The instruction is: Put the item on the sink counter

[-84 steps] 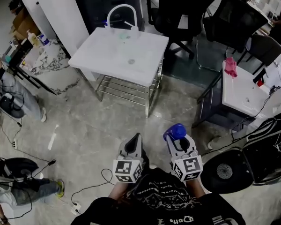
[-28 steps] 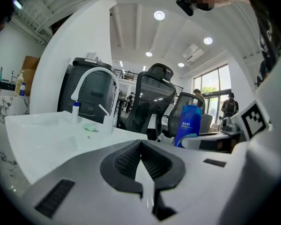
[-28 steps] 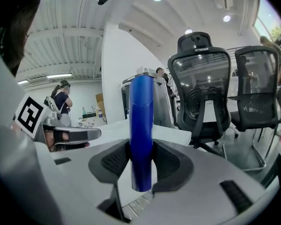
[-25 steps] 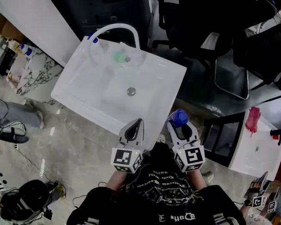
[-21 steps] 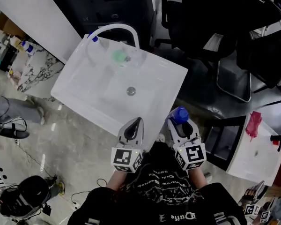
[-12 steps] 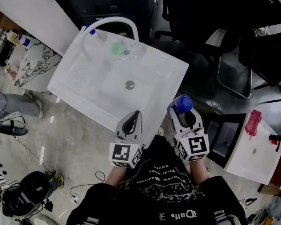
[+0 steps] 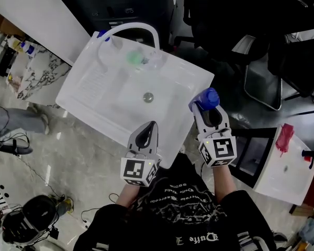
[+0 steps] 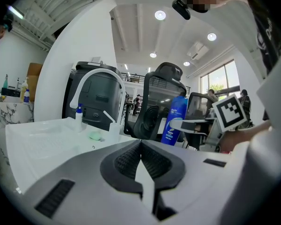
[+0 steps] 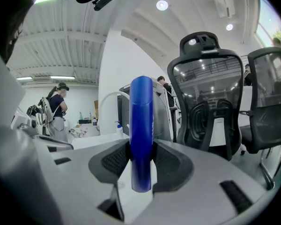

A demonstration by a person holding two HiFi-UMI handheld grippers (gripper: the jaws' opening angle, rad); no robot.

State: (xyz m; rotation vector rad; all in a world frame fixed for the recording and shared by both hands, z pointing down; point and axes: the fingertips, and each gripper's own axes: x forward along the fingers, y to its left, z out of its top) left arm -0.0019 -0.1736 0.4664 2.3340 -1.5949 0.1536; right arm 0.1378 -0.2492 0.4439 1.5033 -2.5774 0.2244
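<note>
Right gripper clamps the bottle upright, seemingly just past the sink counter's right edge; left gripper closed, empty.

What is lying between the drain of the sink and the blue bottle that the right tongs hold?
Nothing: in the head view, only the bare white surface of the sink stretches from the drain to the blue bottle.

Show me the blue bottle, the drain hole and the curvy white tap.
blue bottle [image 7: 206, 99], head view, the end that shows.
drain hole [image 7: 148, 97], head view, its middle.
curvy white tap [image 7: 130, 26], head view, top of the arch.
</note>
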